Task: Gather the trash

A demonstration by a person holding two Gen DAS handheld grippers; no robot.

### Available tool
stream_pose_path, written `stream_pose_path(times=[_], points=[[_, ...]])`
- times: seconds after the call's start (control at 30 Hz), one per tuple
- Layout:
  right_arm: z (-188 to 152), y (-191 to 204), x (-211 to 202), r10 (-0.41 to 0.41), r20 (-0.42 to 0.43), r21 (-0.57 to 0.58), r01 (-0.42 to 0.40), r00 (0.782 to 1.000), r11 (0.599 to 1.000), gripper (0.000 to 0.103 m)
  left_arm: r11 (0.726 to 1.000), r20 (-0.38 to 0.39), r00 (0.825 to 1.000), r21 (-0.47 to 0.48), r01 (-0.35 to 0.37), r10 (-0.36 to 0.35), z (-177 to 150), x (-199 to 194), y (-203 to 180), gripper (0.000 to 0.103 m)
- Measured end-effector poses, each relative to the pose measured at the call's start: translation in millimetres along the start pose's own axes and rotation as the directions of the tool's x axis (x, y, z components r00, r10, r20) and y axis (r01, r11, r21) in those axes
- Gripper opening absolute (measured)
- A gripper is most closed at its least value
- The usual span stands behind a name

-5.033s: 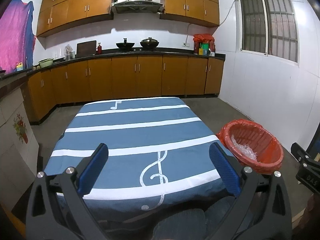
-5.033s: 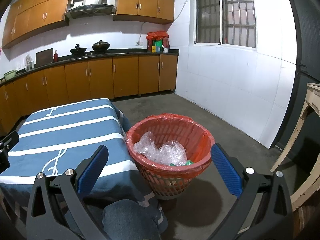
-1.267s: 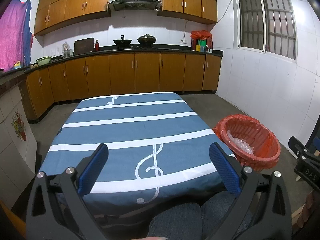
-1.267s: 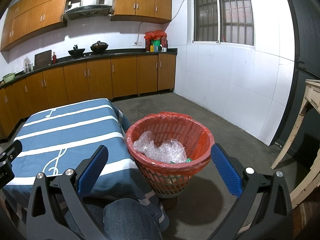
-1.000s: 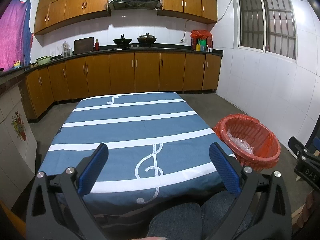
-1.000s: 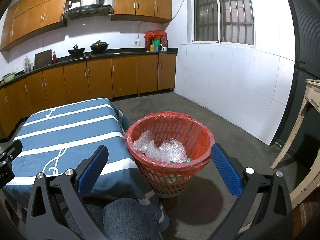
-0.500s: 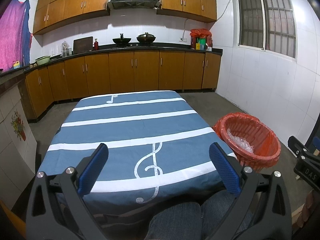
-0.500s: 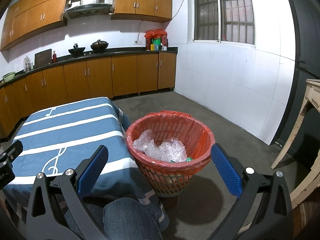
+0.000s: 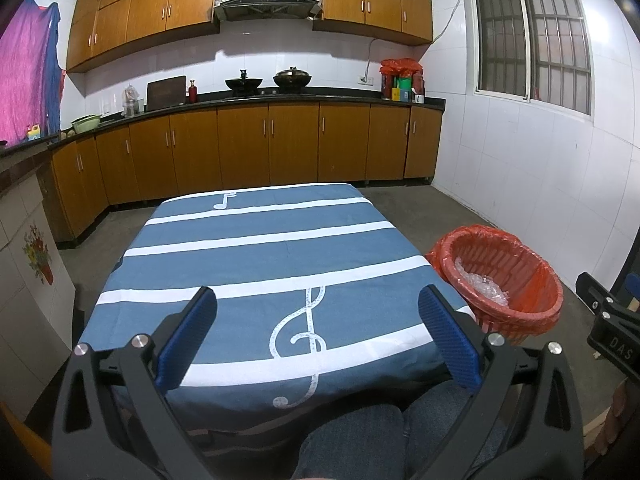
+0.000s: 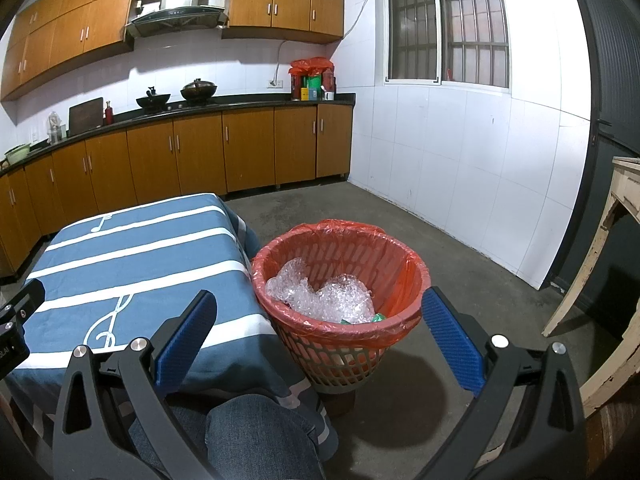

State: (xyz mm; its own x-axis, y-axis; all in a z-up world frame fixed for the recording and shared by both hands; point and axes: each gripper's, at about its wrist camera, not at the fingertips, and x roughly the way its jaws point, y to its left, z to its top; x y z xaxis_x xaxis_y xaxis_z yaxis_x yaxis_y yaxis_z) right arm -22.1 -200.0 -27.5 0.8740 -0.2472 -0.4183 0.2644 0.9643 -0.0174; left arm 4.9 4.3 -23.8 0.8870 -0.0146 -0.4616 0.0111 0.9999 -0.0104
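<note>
A red-lined trash basket (image 10: pixel 396 264) stands on the floor right of the table and holds crumpled clear plastic (image 10: pixel 320 296); it also shows in the left wrist view (image 9: pixel 532 288). My left gripper (image 9: pixel 318 320) is open and empty over the near edge of the blue striped tablecloth (image 9: pixel 260 248). My right gripper (image 10: pixel 320 324) is open and empty, held in front of the basket. I see no loose trash on the cloth.
Wooden kitchen cabinets (image 9: pixel 248 148) and a dark counter with pots line the far wall. White tiled wall and barred window (image 10: pixel 448 24) stand to the right. A worn wooden table leg (image 10: pixel 600 240) is at far right. My knees (image 10: pixel 256 436) are below.
Both grippers stay open. The views have shifted only slightly; the table and the basket sit a little lower in frame than five seconds ago.
</note>
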Motion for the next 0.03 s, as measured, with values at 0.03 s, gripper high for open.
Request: stream_pose_path(times=[0.03], points=[[0.1,-0.1,0.1,0.000,0.000,0.000,0.000,1.000,1.000,0.101,1.000,0.000,1.000,0.000,-0.001,0.001,0.0,-0.1,-0.1,0.099]])
